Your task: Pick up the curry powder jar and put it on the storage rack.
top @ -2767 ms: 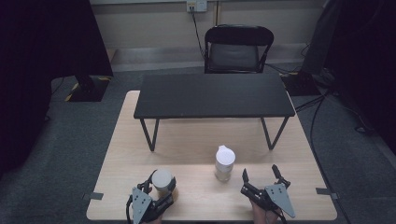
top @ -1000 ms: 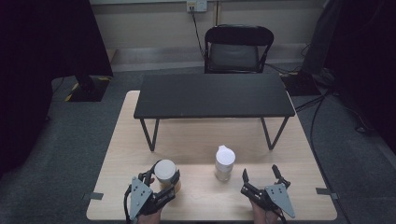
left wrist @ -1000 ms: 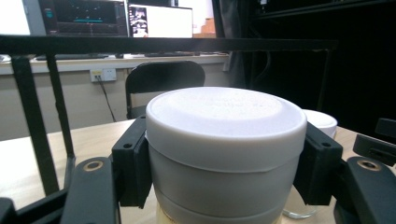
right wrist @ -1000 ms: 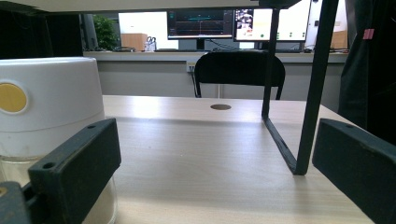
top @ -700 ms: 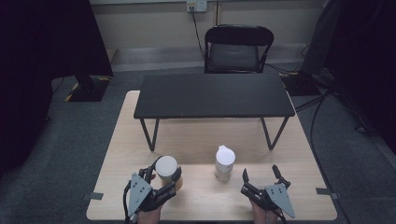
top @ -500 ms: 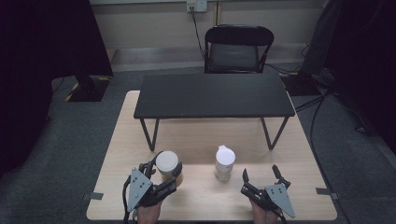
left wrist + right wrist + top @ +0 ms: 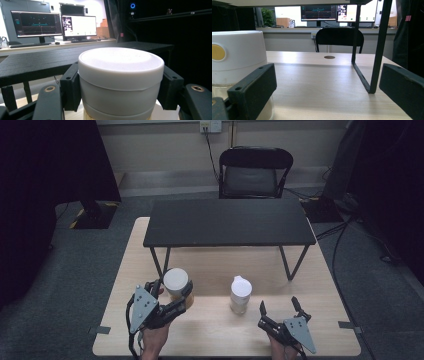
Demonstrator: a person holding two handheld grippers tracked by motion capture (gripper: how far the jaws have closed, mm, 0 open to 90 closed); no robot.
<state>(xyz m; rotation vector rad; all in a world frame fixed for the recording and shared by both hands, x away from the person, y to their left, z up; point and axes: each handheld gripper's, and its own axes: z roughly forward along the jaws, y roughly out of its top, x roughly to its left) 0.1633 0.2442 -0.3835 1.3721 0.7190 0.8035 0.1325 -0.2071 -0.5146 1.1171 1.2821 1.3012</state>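
My left gripper (image 7: 172, 292) is shut on a jar with a white lid (image 7: 177, 282) and holds it raised above the wooden table (image 7: 320, 280) at the front left. In the left gripper view the white-lidded jar (image 7: 120, 82) sits clamped between both black jaws. A second container with a white cap (image 7: 240, 294) stands upright on the table in the middle front. My right gripper (image 7: 280, 309) rests near the front right edge, open, with nothing between its jaws. In the right gripper view that white-capped container (image 7: 237, 62) stands just past the left jaw.
A low black bench table (image 7: 229, 222) stands across the back of the wooden table, its thin legs (image 7: 294, 265) reaching down onto the wood. A black folding chair (image 7: 255, 171) stands behind it. Monitors (image 7: 77, 25) line a desk in the background.
My left gripper has lifted the white-lidded jar off the table and carried it up and slightly away from the front edge. The right gripper and the white-capped container have not moved.
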